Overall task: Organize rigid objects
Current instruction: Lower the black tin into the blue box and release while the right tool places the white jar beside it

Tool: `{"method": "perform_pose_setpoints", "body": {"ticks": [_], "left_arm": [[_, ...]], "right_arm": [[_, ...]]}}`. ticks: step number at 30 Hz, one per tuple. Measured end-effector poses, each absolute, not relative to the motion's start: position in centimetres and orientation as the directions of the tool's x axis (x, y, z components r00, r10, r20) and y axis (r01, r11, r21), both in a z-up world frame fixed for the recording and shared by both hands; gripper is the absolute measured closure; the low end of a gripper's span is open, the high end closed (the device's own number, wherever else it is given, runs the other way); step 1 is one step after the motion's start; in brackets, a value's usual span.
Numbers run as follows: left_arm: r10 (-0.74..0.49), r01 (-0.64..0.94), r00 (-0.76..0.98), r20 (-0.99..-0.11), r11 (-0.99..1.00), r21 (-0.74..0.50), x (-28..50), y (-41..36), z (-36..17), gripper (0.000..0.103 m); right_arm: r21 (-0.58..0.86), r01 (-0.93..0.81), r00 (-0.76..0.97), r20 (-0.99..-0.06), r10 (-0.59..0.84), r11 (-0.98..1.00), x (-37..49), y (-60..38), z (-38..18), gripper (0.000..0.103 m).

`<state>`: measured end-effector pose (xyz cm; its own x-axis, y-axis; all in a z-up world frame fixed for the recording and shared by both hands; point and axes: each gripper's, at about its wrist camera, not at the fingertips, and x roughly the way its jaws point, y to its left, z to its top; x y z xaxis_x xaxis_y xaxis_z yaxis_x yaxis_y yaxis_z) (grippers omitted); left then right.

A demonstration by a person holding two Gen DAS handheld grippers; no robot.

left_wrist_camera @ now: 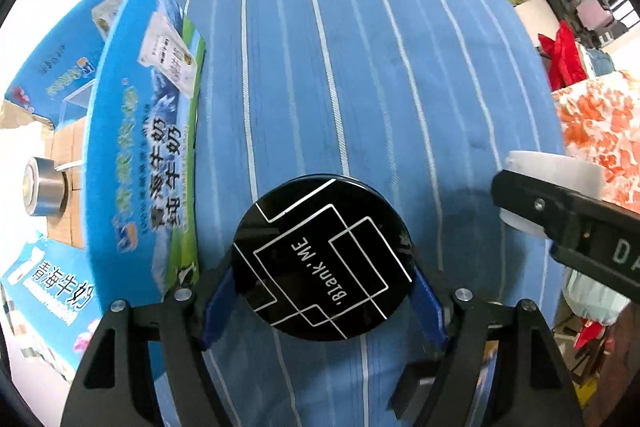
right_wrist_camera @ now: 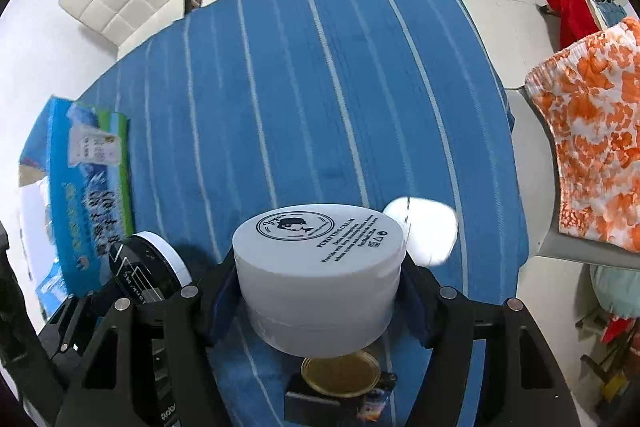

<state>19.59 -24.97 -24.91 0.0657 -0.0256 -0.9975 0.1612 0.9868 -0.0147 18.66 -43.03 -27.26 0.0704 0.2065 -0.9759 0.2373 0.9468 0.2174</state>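
1. Black compact [left_wrist_camera: 322, 259], round and flat with "Blank ME" on its lid, sits clamped between the blue pads of the left claw [left_wrist_camera: 320, 291], which grips it by its rim above the striped cloth [left_wrist_camera: 360, 87] on the bench.
2. White jar [right_wrist_camera: 318, 267], a squat cream tub, is gripped the same way in the right claw [right_wrist_camera: 320, 291]; it is lifted off the cloth, with a gold-topped tin [right_wrist_camera: 340, 375] showing beneath it.
3. Neither thing has a long axis: both are round, so the grip angle matters little and only the direction of travel counts.
4. Blue milk box [left_wrist_camera: 136, 163] lies along the left edge of the bench, its long side running away from the cameras. In the left view it is just beside the compact, to the claw's left; its open top shows cardboard and a tape roll [left_wrist_camera: 42, 187] inside.
5. From the right claw the same box is further off, past the compact and the left claw, so the left hand is clearly the nearer one to it.
6. My judgement: if the box is the goal, the compact should go first, moving left and over the box wall; the jar must then cross the same path, and the two claws, already close side by side, could knock together.
7. White pouch [right_wrist_camera: 424, 231] rests on the cloth just beyond the jar, to its right.
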Motion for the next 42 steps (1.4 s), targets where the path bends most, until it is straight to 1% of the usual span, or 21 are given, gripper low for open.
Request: {"method": "perform_pose_setpoints", "body": {"ticks": [5, 8, 15, 19, 25, 30, 34, 42], "left_arm": [[-0.049, 0.180, 0.094, -0.994, 0.983, -0.032, 18.1, -24.0, -23.2, 0.030], [-0.074, 0.193, 0.111, -0.991, 0.980, -0.051, 17.5, -24.0, -21.2, 0.030], [-0.133, 0.223, 0.193, -0.972, 0.971, -0.089, 16.3, -21.6, -16.2, 0.030], [-0.147, 0.216, 0.247, -0.958, 0.972, -0.093, 15.6, -18.7, -13.1, 0.029], [-0.113, 0.145, 0.299, -0.948, 0.987, -0.071, 15.1, -12.2, -11.1, 0.029], [-0.054, 0.089, 0.317, -0.947, 0.996, -0.027, 15.3, -7.0, -10.5, 0.029], [-0.015, 0.070, 0.321, -0.947, 0.998, 0.008, 15.0, -2.9, -10.8, 0.029], [-0.008, 0.058, 0.320, -0.947, 0.998, 0.011, 15.3, 2.4, -11.8, 0.029]], "right_arm": [[0.246, 0.218, 0.100, -0.968, 0.229, 0.944, 16.6, -43.0, -25.3, 0.033], [0.265, 0.207, 0.124, -0.962, 0.243, 0.942, 15.7, -42.9, -23.7, 0.033], [0.320, 0.167, 0.227, -0.933, 0.280, 0.932, 14.3, -42.0, -17.2, 0.033], [0.349, 0.122, 0.281, -0.910, 0.305, 0.929, 13.8, -39.8, -13.0, 0.033], [0.382, 0.053, 0.315, -0.883, 0.347, 0.923, 13.7, -33.7, -10.0, 0.033], [0.406, 0.048, 0.310, -0.875, 0.373, 0.913, 13.5, -27.5, -9.9, 0.033], [0.416, 0.068, 0.285, -0.879, 0.382, 0.907, 12.9, -22.9, -11.4, 0.033], [0.367, 0.090, 0.253, -0.908, 0.335, 0.926, 13.2, -17.2, -13.8, 0.033]]}}
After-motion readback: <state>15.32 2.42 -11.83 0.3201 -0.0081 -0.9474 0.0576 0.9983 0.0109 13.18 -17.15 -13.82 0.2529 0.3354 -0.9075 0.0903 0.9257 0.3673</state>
